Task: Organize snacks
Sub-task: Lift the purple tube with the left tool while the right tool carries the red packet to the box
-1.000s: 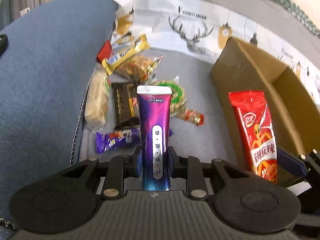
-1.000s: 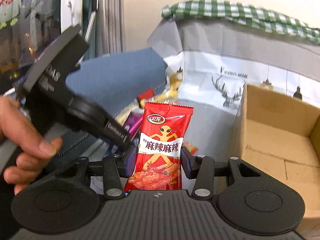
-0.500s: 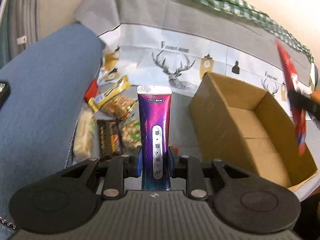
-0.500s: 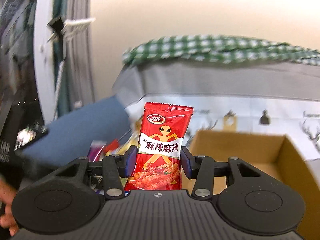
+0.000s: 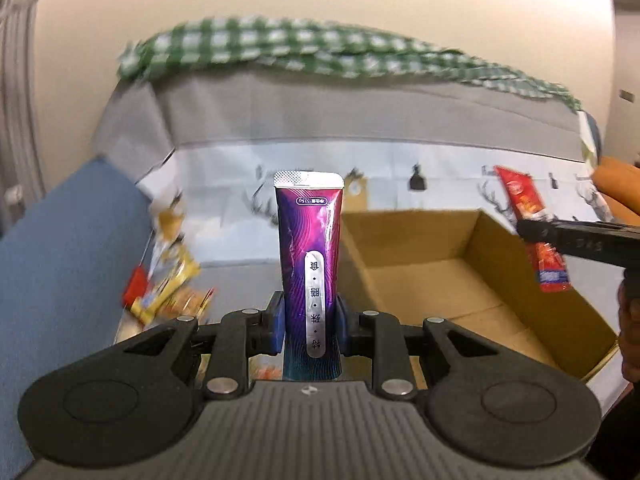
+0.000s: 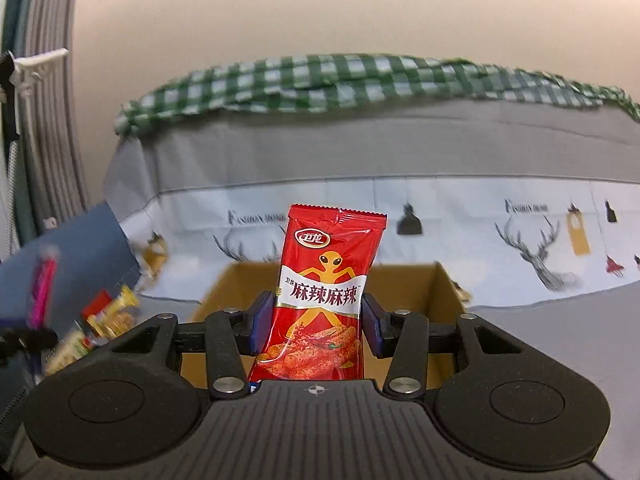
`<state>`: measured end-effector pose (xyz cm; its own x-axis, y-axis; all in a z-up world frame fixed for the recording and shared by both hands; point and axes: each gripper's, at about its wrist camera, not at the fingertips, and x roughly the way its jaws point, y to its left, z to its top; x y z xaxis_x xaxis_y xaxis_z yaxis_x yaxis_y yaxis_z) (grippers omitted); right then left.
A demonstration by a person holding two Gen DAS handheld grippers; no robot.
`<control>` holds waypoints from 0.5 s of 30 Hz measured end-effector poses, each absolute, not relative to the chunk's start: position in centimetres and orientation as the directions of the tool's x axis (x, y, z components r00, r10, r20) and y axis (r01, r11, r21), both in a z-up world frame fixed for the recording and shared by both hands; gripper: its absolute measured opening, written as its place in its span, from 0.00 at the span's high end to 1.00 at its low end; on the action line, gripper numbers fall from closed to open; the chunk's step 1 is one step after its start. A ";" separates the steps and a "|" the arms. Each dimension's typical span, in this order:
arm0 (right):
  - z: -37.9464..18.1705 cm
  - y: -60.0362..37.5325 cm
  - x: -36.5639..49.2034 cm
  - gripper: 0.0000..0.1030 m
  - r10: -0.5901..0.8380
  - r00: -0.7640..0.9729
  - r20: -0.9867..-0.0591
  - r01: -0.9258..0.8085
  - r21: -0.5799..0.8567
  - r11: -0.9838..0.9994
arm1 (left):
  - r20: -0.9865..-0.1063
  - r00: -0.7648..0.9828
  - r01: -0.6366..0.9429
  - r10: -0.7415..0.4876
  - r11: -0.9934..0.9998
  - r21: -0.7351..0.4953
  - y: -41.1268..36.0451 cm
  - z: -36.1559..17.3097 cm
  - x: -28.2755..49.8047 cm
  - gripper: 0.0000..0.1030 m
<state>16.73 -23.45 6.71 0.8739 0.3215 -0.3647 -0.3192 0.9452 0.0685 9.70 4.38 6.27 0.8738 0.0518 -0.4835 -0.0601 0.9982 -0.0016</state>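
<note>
My left gripper is shut on a purple snack packet held upright, just left of the open cardboard box. My right gripper is shut on a red spicy-strip packet held upright above the near edge of the box. In the left wrist view the red packet and the right gripper hang over the box's right side. A pile of loose snacks lies left of the box; it also shows in the right wrist view.
The box stands on a grey sofa seat with a deer-print cover behind it. A blue cushion rises on the left. A green checked cloth lies along the sofa top. A hand holds the right gripper.
Both grippers have risen and tilted up with their packets. The right gripper has moved over the box; the left one has shifted from the snack pile toward the box.
</note>
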 end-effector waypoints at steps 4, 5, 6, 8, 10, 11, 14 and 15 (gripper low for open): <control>6.2 -24.2 17.3 0.53 0.305 0.875 -0.377 -0.306 0.057 0.950 | -0.452 0.892 0.006 -0.007 1.000 -0.004 1.5 7.3 11.6 0.74; 6.0 -24.3 17.4 0.53 0.298 0.876 -0.380 -0.299 0.058 0.953 | -0.445 0.895 0.014 -0.019 1.000 -0.013 0.9 7.7 12.3 0.74; 5.9 -24.8 17.4 0.53 0.291 0.878 -0.381 -0.290 0.061 0.955 | -0.435 0.900 0.024 -0.033 0.999 -0.026 0.3 8.2 13.0 0.74; 6.0 -25.4 17.4 0.53 0.279 0.883 -0.378 -0.277 0.060 0.959 | -0.407 0.911 0.053 -0.067 0.998 -0.046 -1.0 9.3 14.7 0.73; 5.9 -26.0 17.4 0.53 0.258 0.890 -0.375 -0.258 0.052 0.965 | -0.381 0.920 0.091 -0.095 0.995 -0.028 -2.8 10.2 16.5 0.73; 6.0 -26.3 17.4 0.53 0.250 0.894 -0.373 -0.249 0.052 0.967 | -0.370 0.923 0.111 -0.104 0.994 -0.004 -3.7 10.4 17.5 0.73; 5.8 -27.2 17.7 0.53 0.212 0.898 -0.384 -0.210 0.049 0.977 | -0.335 0.934 0.140 -0.121 0.990 0.033 -5.4 10.0 19.3 0.73; 5.7 -27.5 17.7 0.53 0.199 0.900 -0.387 -0.196 0.048 0.979 | -0.326 0.936 0.150 -0.133 0.988 0.025 -5.5 9.5 19.5 0.73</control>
